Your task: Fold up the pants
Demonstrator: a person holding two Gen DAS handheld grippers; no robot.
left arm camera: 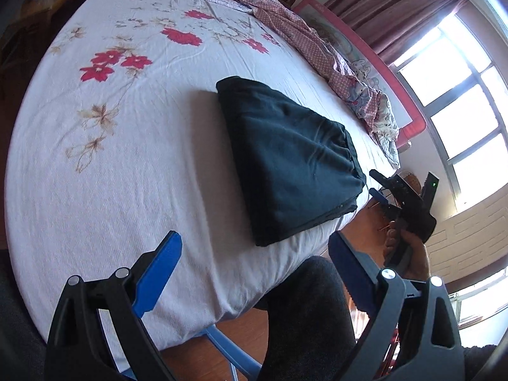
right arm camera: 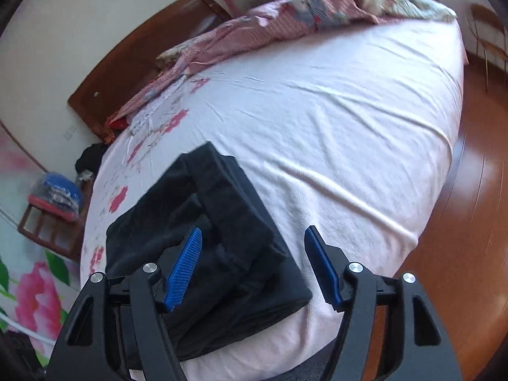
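Bedroom, floral sheet, dark pants folded near the bed's edge.

Your bed (left arm camera: 104,171) wears a pale, faintly ribbed cotton sheet printed with red and tan flowers; a crumpled pink dotted quilt (left arm camera: 285,22) runs along its far side, under maroon curtains (left arm camera: 390,9) and a bright window (left arm camera: 457,85). The pants (left arm camera: 292,162), soft, matte, near-black knit, sit as a thick wedge-shaped bundle close to the bed's near edge, layered folds showing at the thick end. Your left hand-held gripper (left arm camera: 254,270) hangs over the sheet's edge, blue pads wide apart, gripping nothing. Your right hand-held gripper (right arm camera: 254,266) hovers right above the pants (right arm camera: 206,238), ridged blue pads spread apart, touching no cloth that you can see.
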